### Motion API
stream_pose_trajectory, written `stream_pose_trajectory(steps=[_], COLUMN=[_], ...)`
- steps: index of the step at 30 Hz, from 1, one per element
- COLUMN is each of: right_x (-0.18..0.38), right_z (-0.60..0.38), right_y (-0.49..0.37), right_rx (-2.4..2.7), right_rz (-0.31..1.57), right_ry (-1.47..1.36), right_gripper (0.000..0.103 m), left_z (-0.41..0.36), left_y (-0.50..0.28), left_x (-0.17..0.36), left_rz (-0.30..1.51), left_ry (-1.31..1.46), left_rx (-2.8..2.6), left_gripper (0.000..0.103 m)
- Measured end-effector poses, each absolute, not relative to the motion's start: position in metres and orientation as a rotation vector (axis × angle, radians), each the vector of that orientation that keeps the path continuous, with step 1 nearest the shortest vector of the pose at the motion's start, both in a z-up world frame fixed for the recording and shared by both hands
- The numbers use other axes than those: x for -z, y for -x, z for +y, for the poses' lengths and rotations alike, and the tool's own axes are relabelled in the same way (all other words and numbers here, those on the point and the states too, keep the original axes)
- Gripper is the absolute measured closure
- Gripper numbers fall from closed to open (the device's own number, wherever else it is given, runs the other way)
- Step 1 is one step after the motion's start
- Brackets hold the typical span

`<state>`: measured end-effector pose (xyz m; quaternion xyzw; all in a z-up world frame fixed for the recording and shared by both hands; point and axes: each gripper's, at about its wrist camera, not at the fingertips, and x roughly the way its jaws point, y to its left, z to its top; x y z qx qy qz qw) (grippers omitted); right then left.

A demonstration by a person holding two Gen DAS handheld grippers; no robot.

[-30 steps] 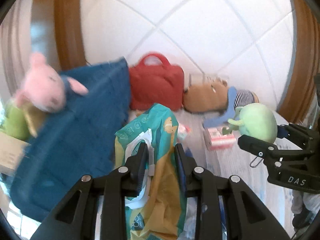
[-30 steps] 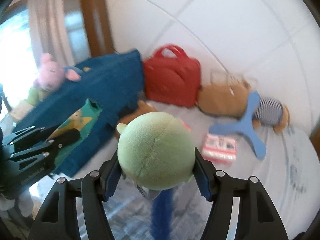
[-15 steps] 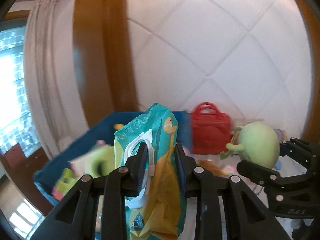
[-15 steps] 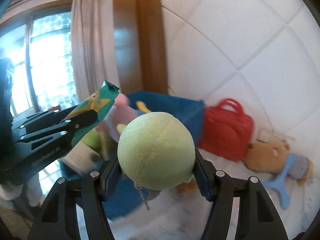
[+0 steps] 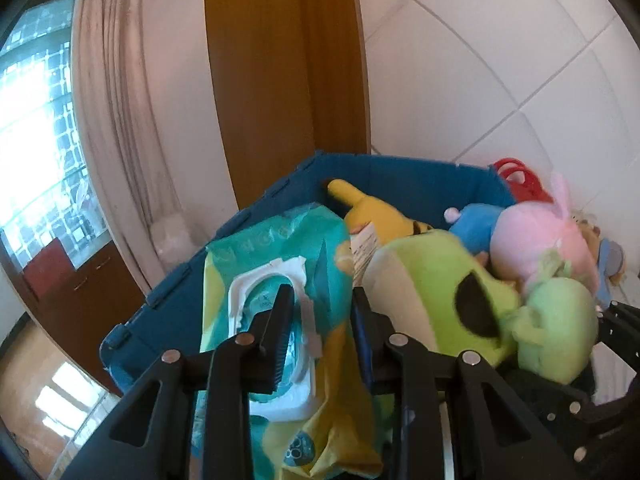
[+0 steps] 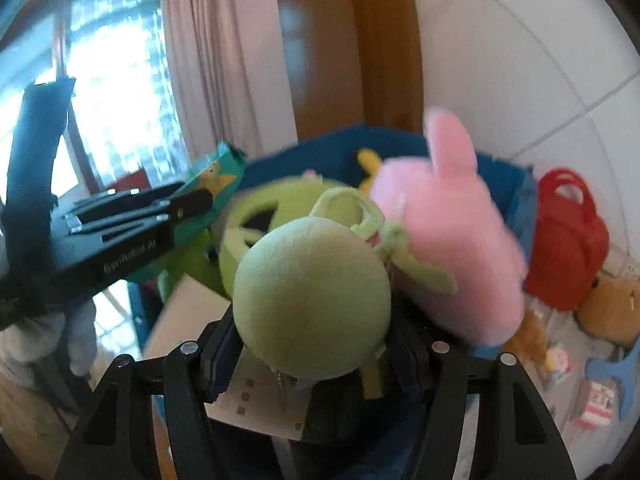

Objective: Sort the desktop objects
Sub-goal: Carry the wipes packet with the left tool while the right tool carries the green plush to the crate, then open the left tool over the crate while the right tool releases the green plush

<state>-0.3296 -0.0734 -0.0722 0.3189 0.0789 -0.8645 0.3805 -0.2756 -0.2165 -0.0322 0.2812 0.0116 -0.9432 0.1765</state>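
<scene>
My left gripper (image 5: 320,316) has its jaws clamped on the wipes pack (image 5: 276,280); my right gripper (image 6: 316,344) pinches the green ball plush (image 6: 312,300) — both held over the near edge of the blue bin (image 5: 400,168). Just past them, the bin already holds a lime plush (image 5: 440,292), a pink plush (image 5: 536,240) and a yellow one (image 5: 372,212). Farther off, outside the bin, a red bag (image 6: 568,240), a brown plush (image 6: 612,308) and a small carton (image 6: 596,404) lie loose — so sorting looks partway along, with these two loads and that remainder left.
</scene>
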Motion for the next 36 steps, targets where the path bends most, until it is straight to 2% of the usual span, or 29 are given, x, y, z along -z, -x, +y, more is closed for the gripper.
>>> stream_pose_trajectory(steps=[1, 3, 5, 8, 13, 18, 21, 36], right_x=[0.075, 0.078, 0.079, 0.078, 0.076, 0.072, 0.065, 0.042], right_z=[-0.074, -0.073, -0.070, -0.065, -0.058, -0.049, -0.041, 0.032], right_y=[0.330, 0.331, 0.329, 0.323, 0.314, 0.302, 0.293, 0.274], right_rx=[2.215, 2.228, 2.244, 2.267, 2.304, 2.342, 2.361, 2.507], right_rz=[0.210, 0.209, 0.212, 0.217, 0.226, 0.226, 0.214, 0.127], right_ry=[-0.823, -0.838, -0.840, -0.832, -0.820, -0.790, -0.766, -0.720], right_gripper=[0.038, 0.036, 0.030, 0.028, 0.000, 0.000, 0.000, 0.000], left_z=[-0.218, -0.220, -0.217, -0.214, -0.214, -0.205, -0.197, -0.105], left_y=[0.276, 0.275, 0.273, 0.268, 0.261, 0.246, 0.236, 0.226], left_x=[0.034, 0.039, 0.043, 0.046, 0.048, 0.039, 0.029, 0.004], left_rz=[0.044, 0.059, 0.061, 0.073, 0.081, 0.071, 0.070, 0.001], left_ry=[-0.797, -0.794, -0.789, -0.787, -0.785, -0.735, -0.684, -0.607], left_rx=[2.675, 2.683, 2.686, 2.690, 2.693, 2.709, 2.733, 2.882], left_gripper=[0.045, 0.028, 0.028, 0.027, 0.026, 0.026, 0.000, 0.000])
